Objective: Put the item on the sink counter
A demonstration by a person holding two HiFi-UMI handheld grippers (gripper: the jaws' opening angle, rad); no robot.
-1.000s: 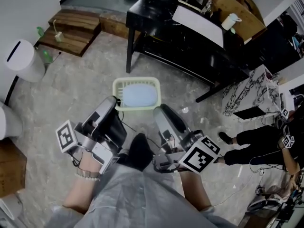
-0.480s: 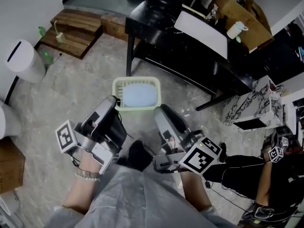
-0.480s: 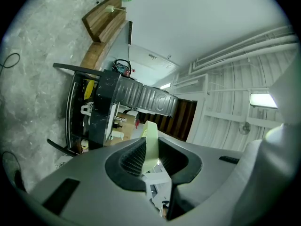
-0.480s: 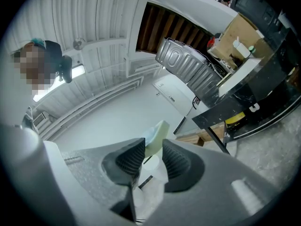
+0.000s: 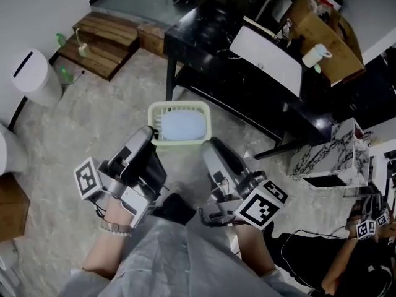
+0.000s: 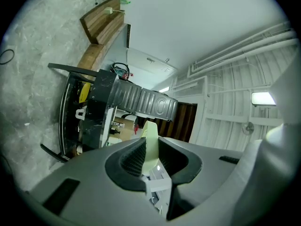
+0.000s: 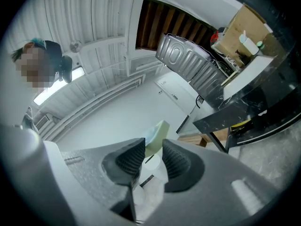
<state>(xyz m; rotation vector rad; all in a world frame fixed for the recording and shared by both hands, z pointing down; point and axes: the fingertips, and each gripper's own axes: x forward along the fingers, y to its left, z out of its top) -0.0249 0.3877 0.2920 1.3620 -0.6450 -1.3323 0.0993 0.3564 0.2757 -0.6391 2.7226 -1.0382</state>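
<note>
well, i have both claws clamped on a pale green basket (image 5: 179, 106), one on each near corner. my left claw (image 5: 150, 135) pinches the edge on its left side, and in the left gripper view that thin green wall sits tight between the ribbed black pads. my right claw (image 5: 208, 144) bites the edge on the right side the same way, pads pressed on the green plastic.

the basket hangs level in the air between the two claws, above the grey stone floor (image 5: 93, 122), with a pale blue thing (image 5: 182, 125) lying flat inside it. just beyond it stands a black table (image 5: 247, 73) with a white board (image 5: 266, 48), a mug (image 5: 314, 55) and a cardboard box (image 5: 322, 23) on top. off to the left are wooden steps (image 5: 102, 42) and a white bin (image 5: 34, 76).
</note>
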